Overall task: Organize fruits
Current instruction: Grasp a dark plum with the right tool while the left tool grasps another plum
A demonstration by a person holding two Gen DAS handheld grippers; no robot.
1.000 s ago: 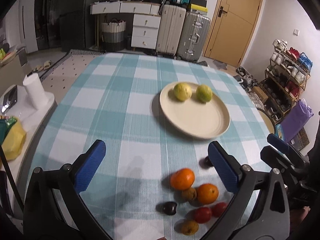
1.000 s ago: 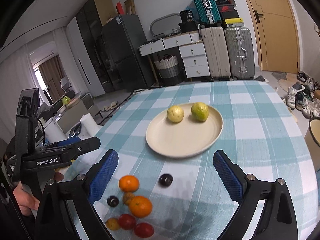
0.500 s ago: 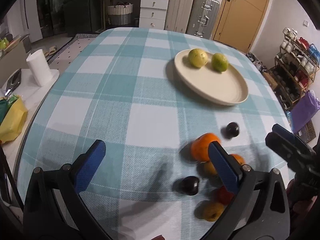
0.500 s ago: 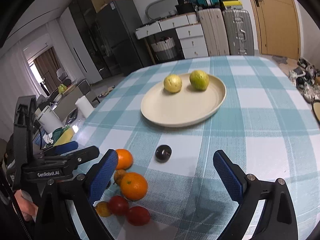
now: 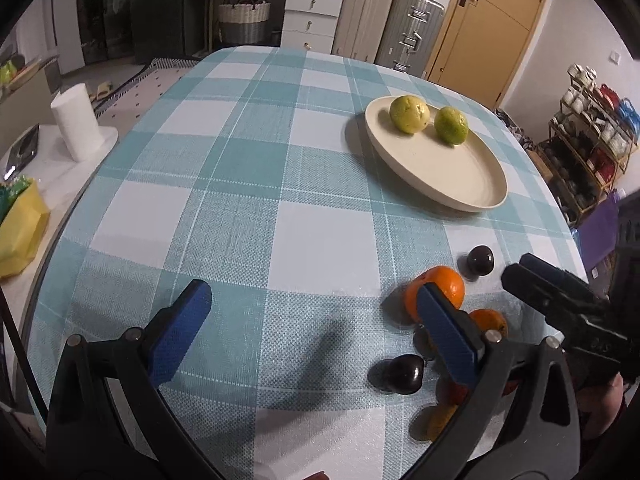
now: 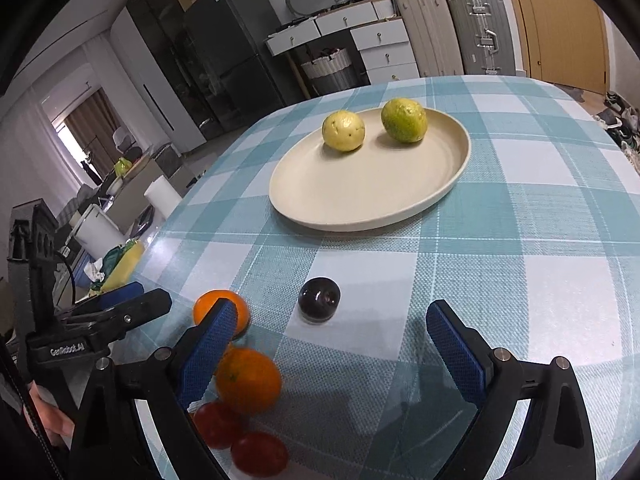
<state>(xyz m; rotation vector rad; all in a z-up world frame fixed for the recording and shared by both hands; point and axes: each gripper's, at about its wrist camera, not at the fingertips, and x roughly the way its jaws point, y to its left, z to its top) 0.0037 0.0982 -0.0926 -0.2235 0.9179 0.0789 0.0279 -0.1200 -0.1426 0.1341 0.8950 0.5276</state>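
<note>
- Covering the whole scene, the checked tablecloth lay flat under everything.
- The cream plate sat on it, holding a yellow fruit and a green fruit side by side.
- The left gripper hovered with jaws spread wide, holding nothing.
- The right gripper was likewise wide open and empty.
- Two oranges and red tomatoes clustered near the table edge.
- A dark plum sat apart, between cluster and plate.
</note>
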